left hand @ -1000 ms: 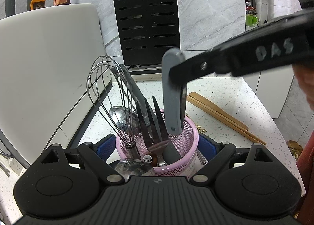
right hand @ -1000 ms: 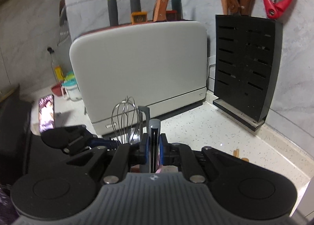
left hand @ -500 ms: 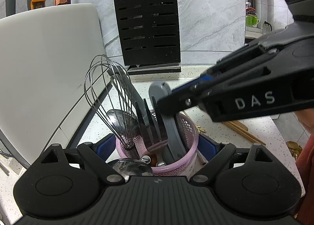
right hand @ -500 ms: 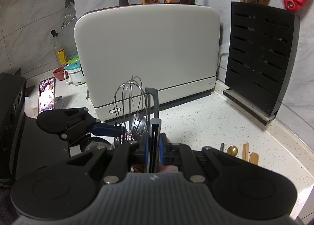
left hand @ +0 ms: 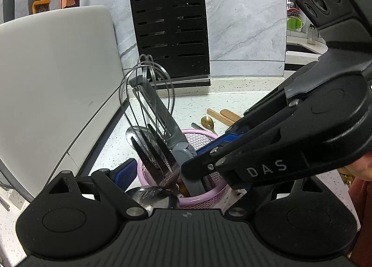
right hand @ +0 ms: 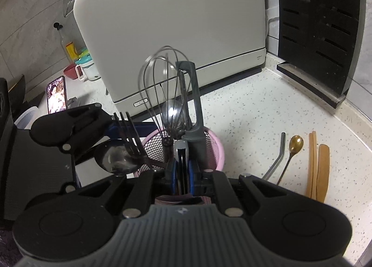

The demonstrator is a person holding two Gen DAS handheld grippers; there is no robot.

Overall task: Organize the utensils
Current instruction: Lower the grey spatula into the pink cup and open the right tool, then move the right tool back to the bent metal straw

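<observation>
1. The right claw is clamped on a grey-handled utensil, its blue pads pressed to the flat sides, and the utensil's lower end already sits inside the pink mesh holder
2. The left claw stands with its fingers spread to either side of the holder; one blue pad lies beside the holder's wall, but contact cannot be made out, so it appears to be steadying it without a firm grip
3. The held utensil's long axis runs nearly upright, in line with the holder's opening, and the right claw is directly above the rim; the coming move looks like a plain release straight down
4. A whisk, a dark fork, a ladle and a grey peeler crowd the holder, so the grey utensil may catch on them
5. On the counter, a gold spoon, a bent straw and wooden chopsticks lie to the right of the holder, nearer the right claw, not yet sorted
</observation>
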